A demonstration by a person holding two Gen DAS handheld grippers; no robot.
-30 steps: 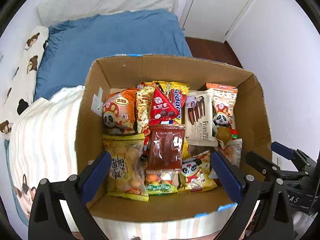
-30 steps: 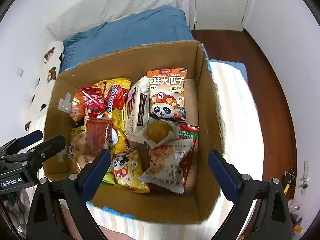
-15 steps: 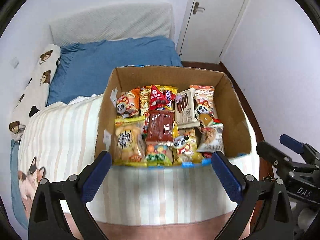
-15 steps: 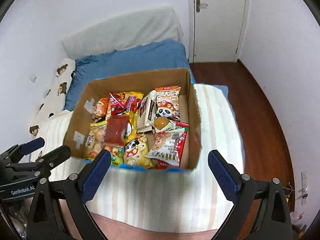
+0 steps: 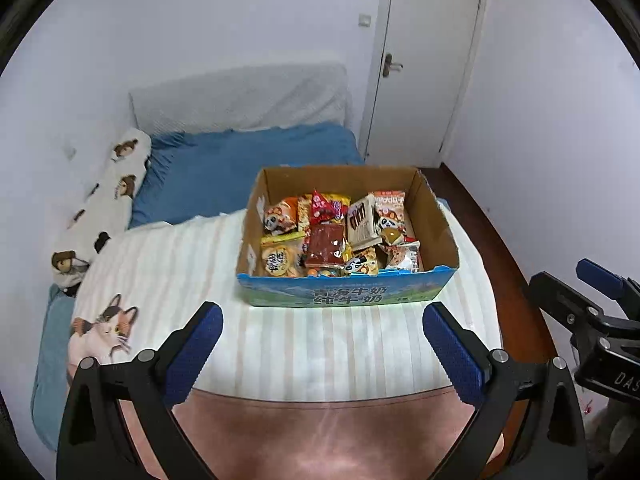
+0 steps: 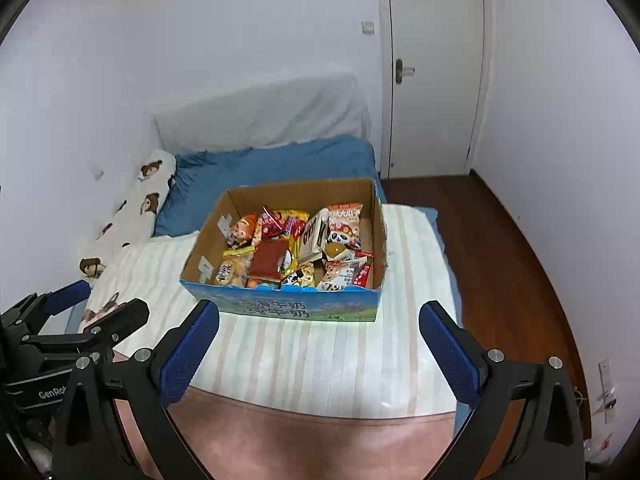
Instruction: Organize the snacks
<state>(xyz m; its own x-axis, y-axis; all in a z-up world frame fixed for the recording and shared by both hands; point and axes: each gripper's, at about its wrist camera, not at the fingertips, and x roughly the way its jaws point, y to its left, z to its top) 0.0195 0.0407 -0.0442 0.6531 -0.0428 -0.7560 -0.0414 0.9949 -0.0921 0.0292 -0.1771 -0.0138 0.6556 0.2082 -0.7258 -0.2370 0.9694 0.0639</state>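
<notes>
A cardboard box (image 5: 346, 294) with a blue printed front stands on the striped blanket on the bed; it also shows in the right wrist view (image 6: 296, 309). It is full of snack packets (image 5: 324, 242), among them a dark red packet (image 6: 269, 263) and a panda bag (image 6: 343, 229). My left gripper (image 5: 322, 354) is open and empty, well in front of the box. My right gripper (image 6: 319, 350) is open and empty too, in front of the box and to the right of the left one.
The striped blanket (image 5: 304, 344) has a cat print (image 5: 102, 330) at the left. A blue sheet (image 5: 224, 168) and a bear-print pillow (image 5: 100, 216) lie behind. A white door (image 6: 434, 68) and dark wood floor (image 6: 508, 264) are at the right.
Both grippers have pulled back and up from right over the box. The box now looks small and its blue front shows. Both stayed open and empty.
</notes>
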